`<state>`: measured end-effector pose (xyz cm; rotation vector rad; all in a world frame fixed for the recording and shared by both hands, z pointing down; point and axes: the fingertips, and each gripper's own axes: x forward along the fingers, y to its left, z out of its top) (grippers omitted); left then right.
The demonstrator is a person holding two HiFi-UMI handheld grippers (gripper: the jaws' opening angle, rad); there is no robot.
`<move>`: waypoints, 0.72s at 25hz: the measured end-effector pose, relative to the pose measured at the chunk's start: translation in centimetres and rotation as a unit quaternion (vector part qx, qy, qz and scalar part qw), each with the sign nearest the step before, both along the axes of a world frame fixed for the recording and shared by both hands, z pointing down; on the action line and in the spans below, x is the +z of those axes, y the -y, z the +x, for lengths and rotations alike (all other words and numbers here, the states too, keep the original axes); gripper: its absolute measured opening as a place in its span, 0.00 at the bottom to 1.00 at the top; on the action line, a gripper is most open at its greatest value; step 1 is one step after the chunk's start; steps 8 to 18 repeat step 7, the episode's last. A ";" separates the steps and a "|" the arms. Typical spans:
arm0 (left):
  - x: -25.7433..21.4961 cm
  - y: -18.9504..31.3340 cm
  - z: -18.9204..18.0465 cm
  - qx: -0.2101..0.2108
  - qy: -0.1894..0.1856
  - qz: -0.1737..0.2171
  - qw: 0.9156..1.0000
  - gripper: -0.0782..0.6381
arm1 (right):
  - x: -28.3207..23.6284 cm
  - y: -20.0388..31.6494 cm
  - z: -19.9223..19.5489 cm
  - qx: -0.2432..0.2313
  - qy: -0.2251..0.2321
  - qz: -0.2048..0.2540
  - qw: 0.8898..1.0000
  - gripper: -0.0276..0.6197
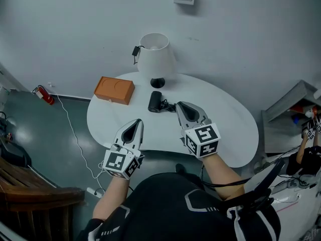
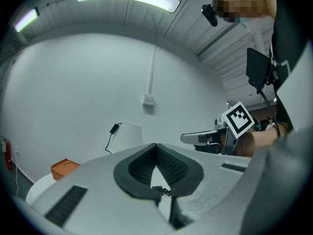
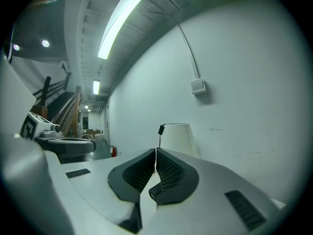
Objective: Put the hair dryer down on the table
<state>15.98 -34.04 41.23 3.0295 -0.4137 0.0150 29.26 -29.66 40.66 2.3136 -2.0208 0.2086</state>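
Note:
A black hair dryer (image 1: 155, 101) lies on its side on the white table (image 1: 225, 119), just in front of the lamp, with its cord trailing to the right. My right gripper (image 1: 179, 105) hovers just right of the dryer, jaws shut with nothing between them; its closed tips (image 3: 156, 153) meet in the right gripper view. My left gripper (image 1: 139, 121) hangs over the table's near edge, farther from the dryer, also shut and empty, and its pads (image 2: 156, 147) touch in the left gripper view.
A white lamp (image 1: 156, 54) with a black base stands at the back of the table. An orange box (image 1: 114, 90) lies at the back left. A red fire extinguisher (image 1: 44, 95) and a white cable are on the floor at left.

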 end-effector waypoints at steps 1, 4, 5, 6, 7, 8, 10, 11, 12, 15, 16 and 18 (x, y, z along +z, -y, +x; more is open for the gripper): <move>0.0 0.0 0.0 0.000 -0.001 -0.004 1.000 0.12 | 0.0 0.0 0.0 0.000 0.000 0.000 1.000 0.09; -0.1 0.1 0.0 0.005 -0.002 -0.011 1.000 0.12 | 0.0 0.0 0.0 0.000 0.001 -0.001 1.000 0.09; -0.1 0.1 0.0 0.006 -0.002 -0.014 1.000 0.12 | 0.0 0.0 0.0 0.000 0.002 -0.001 1.000 0.09; -0.2 0.2 0.0 0.007 -0.001 -0.017 1.000 0.12 | 0.1 0.0 0.0 -0.001 0.002 -0.002 1.000 0.09; -0.2 0.2 0.0 0.007 0.001 -0.019 1.000 0.12 | 0.1 0.1 0.0 -0.002 0.003 -0.002 1.000 0.09; -0.2 0.2 0.0 0.007 0.001 -0.019 1.000 0.12 | 0.1 0.1 0.0 -0.002 0.003 -0.002 1.000 0.09; -0.2 0.2 0.0 0.007 0.001 -0.019 1.000 0.12 | 0.1 0.1 0.0 -0.002 0.003 -0.002 1.000 0.09; -0.2 0.2 0.0 0.007 0.001 -0.019 1.000 0.12 | 0.1 0.1 0.0 -0.002 0.003 -0.002 1.000 0.09; -0.2 0.2 0.0 0.007 0.001 -0.019 1.000 0.12 | 0.1 0.1 0.0 -0.002 0.003 -0.002 1.000 0.09; -0.2 0.2 0.0 0.007 0.001 -0.019 1.000 0.12 | 0.1 0.1 0.0 -0.002 0.003 -0.002 1.000 0.09; -0.2 0.2 0.0 0.007 0.001 -0.019 1.000 0.12 | 0.1 0.1 0.0 -0.002 0.003 -0.002 1.000 0.09; -0.2 0.2 0.0 0.007 0.001 -0.019 1.000 0.12 | 0.1 0.1 0.0 -0.002 0.003 -0.002 1.000 0.09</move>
